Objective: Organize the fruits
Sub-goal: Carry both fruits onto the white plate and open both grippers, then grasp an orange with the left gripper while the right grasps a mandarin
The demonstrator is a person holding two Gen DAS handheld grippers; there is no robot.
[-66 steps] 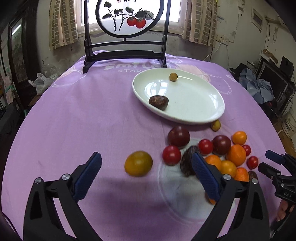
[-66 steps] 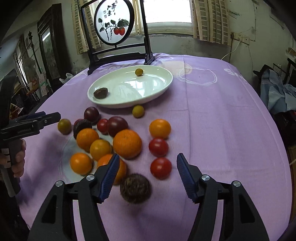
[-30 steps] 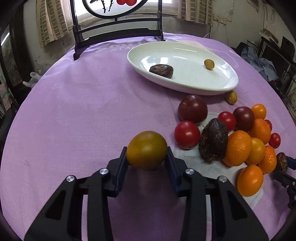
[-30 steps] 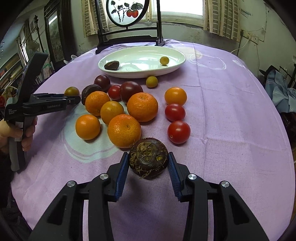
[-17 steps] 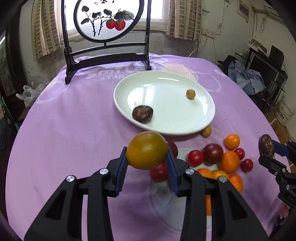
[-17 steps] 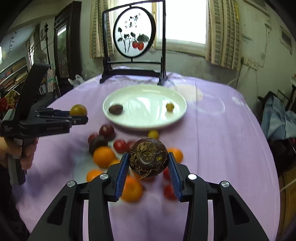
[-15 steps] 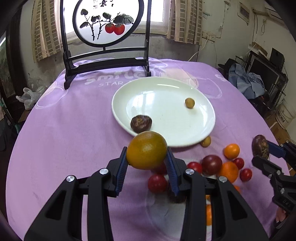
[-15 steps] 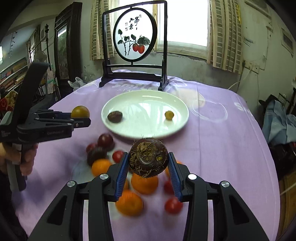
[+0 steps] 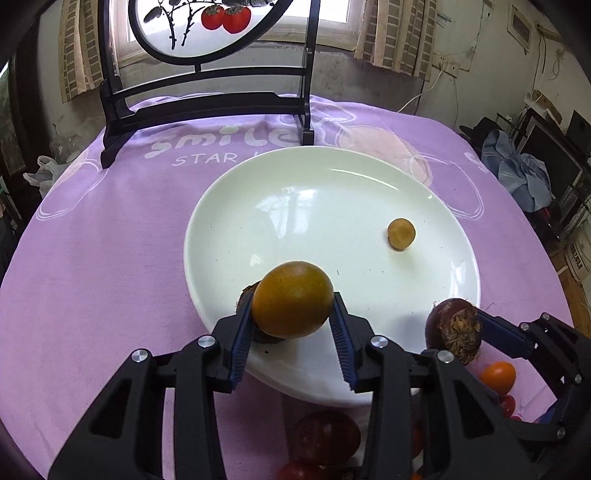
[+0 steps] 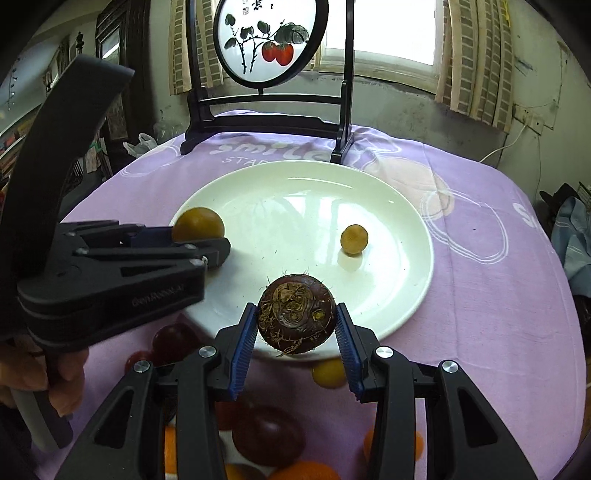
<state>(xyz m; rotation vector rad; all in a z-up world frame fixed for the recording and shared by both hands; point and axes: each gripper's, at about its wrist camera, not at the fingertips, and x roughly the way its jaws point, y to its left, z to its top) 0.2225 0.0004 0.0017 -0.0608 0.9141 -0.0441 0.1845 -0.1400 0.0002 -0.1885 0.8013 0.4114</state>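
Now | left hand-held gripper (image 9: 291, 317) clamps yellow fruit (image 9: 291, 299) | right hand-held gripper (image 10: 295, 325) clamps brown fruit (image 10: 296, 314) | both over plate (image 9: 369, 192), unreleased | most fruits left behind them

Between the blue ribbed pads of my black left gripper (image 9: 291, 325) sits an olive-yellow fruit (image 9: 292, 298); my black right gripper (image 10: 295, 339), also blue-padded, clamps a dark maroon bulb (image 10: 296, 313) with tan fibrous scars. Ahead of both lies a glossy white plate (image 10: 406, 273) bearing a small mustard-yellow fruit (image 10: 354, 239). Beneath is a lilac tablecloth (image 9: 110, 236) with white lettering and loops. Beyond, a black-framed screen (image 10: 271, 35) shows red fruit and dark leaves on white.
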